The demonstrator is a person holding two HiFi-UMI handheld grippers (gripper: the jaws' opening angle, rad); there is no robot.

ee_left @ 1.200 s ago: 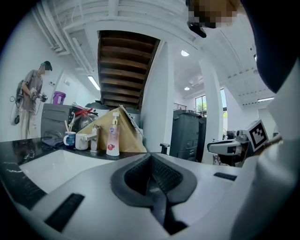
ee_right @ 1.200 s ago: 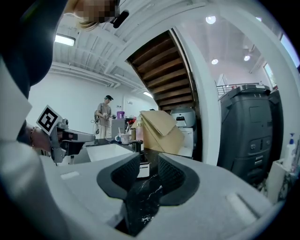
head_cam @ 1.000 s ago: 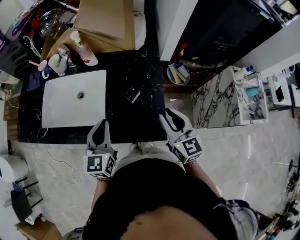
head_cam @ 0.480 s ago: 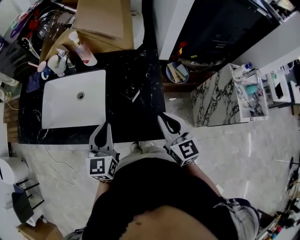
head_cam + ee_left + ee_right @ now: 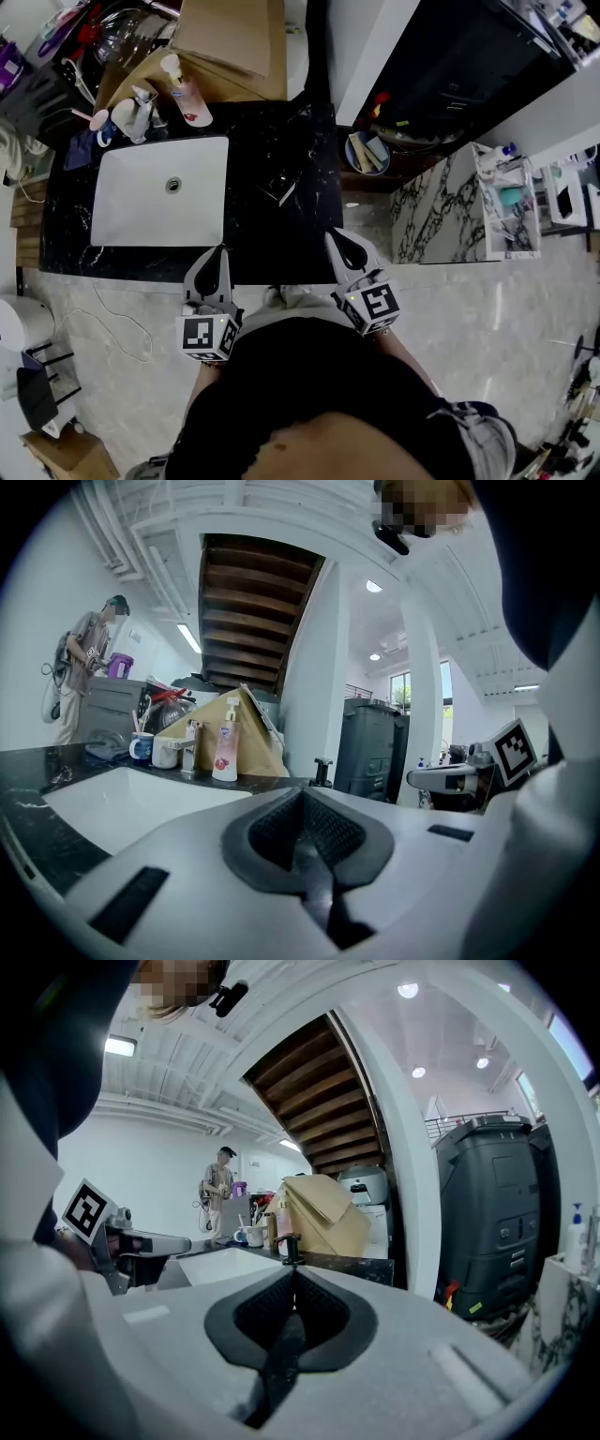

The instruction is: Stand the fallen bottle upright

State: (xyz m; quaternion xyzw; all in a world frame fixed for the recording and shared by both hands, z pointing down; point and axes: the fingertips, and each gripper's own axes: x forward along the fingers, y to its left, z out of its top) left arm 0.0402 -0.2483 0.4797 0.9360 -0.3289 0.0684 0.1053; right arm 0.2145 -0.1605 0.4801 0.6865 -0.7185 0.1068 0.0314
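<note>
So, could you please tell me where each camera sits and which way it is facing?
Head view: on the head, looking steeply down at the counter, sink, left gripper, right gripper and the person's torso.
Left gripper view: on that gripper, facing along its shut jaws over the sink; right gripper at right.
Right gripper view: likewise, along shut jaws toward the counter; left gripper at left.
Shared: both gripper views show the soap bottle and cardboard.

Black top (image 5: 309, 394); grey, black-padded left tongs (image 5: 221, 249) and right tongs (image 5: 330, 235) carry black-and-white marker cubes (image 5: 208, 336) (image 5: 373, 307).
</note>
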